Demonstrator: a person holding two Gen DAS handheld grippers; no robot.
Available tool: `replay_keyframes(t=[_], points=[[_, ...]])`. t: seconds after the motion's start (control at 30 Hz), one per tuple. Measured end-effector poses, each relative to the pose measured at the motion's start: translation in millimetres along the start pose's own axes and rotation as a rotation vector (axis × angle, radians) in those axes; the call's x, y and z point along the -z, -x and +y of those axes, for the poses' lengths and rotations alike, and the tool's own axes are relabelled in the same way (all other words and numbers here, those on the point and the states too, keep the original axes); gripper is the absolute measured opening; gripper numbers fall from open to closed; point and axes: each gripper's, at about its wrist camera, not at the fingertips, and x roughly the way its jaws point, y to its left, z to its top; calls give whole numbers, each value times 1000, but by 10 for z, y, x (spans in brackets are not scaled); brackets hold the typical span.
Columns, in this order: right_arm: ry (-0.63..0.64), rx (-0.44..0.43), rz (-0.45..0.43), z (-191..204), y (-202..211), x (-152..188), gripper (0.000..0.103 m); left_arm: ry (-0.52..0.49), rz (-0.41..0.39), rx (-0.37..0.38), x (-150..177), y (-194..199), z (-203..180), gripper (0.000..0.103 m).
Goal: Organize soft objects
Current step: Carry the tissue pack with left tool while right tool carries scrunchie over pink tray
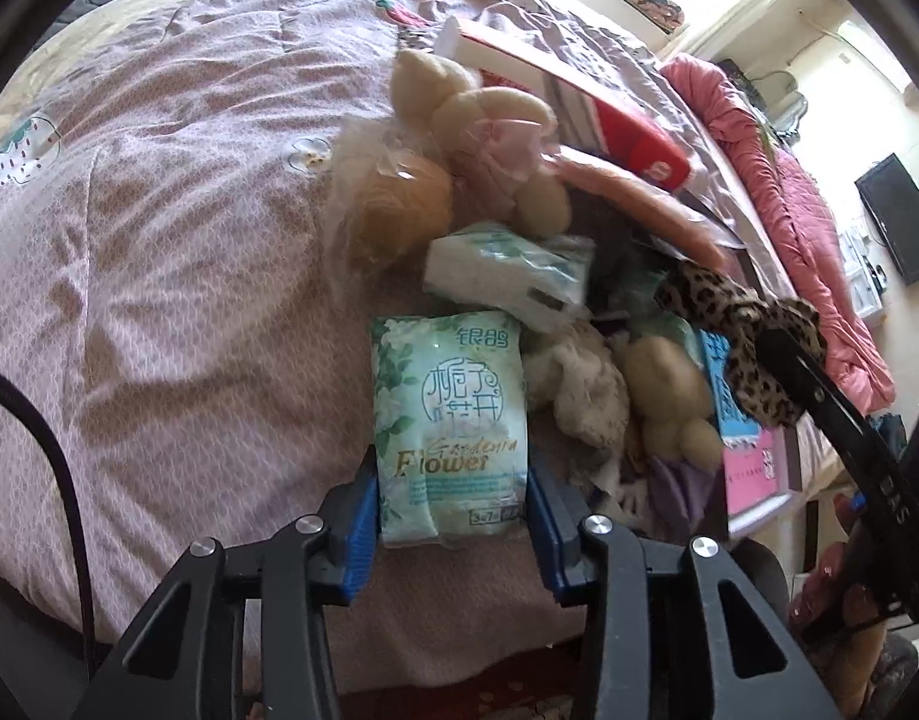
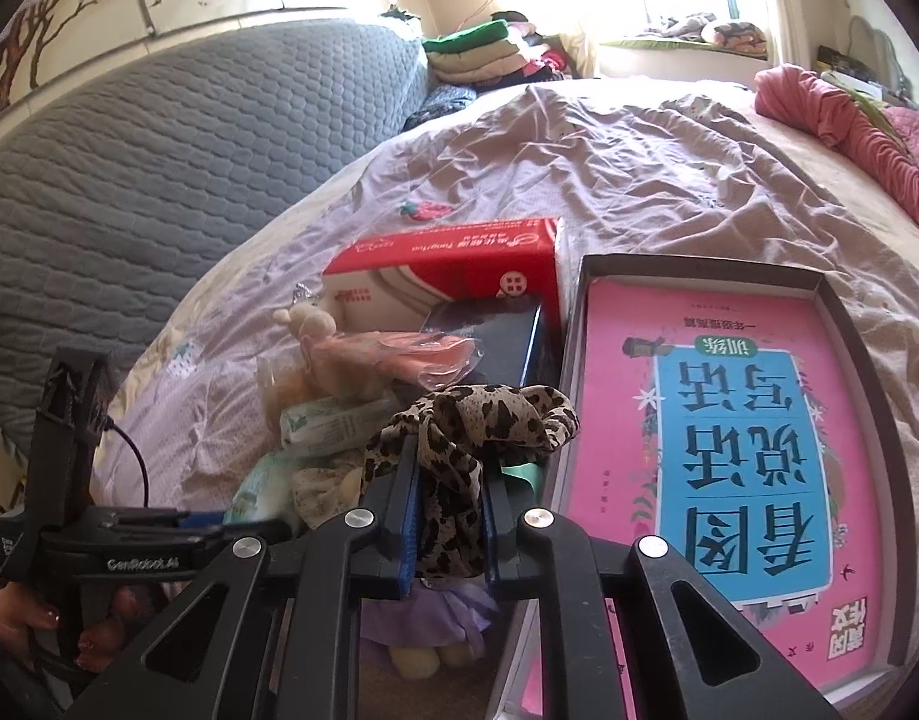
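My left gripper (image 1: pixel 453 474) is shut on a green "Flower" tissue pack (image 1: pixel 450 420), holding it over the bed's near edge. My right gripper (image 2: pixel 447 468) is shut on a leopard-print cloth (image 2: pixel 477 426), which also shows in the left wrist view (image 1: pixel 741 324). A heap of soft things lies ahead: a cream plush rabbit (image 1: pixel 477 114), a second tissue pack (image 1: pixel 507 267), a tan fluffy toy (image 1: pixel 399 204), a pink wrapped item (image 1: pixel 633 195), a white rag (image 1: pixel 579 384) and a small plush doll (image 1: pixel 669 396).
A red-and-white box (image 2: pixel 453 270) and a dark box (image 2: pixel 489 336) lie behind the heap. A tray (image 2: pixel 867 372) holds a pink book (image 2: pixel 729 420) at the right. The pink quilt (image 1: pixel 159 240) covers the bed. A red blanket (image 1: pixel 807 228) lies at the far right.
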Motion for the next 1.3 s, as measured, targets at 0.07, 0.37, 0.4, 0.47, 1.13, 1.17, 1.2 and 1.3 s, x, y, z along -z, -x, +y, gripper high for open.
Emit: replay_keyframes(t=[0.07,0.37,0.4,0.47,1.13,1.17,1.2,1.3], points=[[4,1,-9,10,45,1,15,-12,-10,-4,48,59,-40,43],[47,10,-76,120,296,-21,15,-85,-140,-27,108,531,-258,43],[54,11,-87,145,342,-23,15,-98,-154,-32,118,584,-284,43],[68,15,-104,176,404,-35,15,-112,-176,-29,103,645,-363,43],[-15,81,-244,-174,998,-22,15,-244,-205,34,43,714,-1216,43],[-20,86,-247,-200,1015,-19,15,-251,-200,40,39,694,-1263,43],[-26,93,-252,-232,1032,-17,15,-259,-194,45,31,667,-1321,43],[-47,117,-266,-341,1094,2,15,-278,-181,58,24,597,-1478,43]])
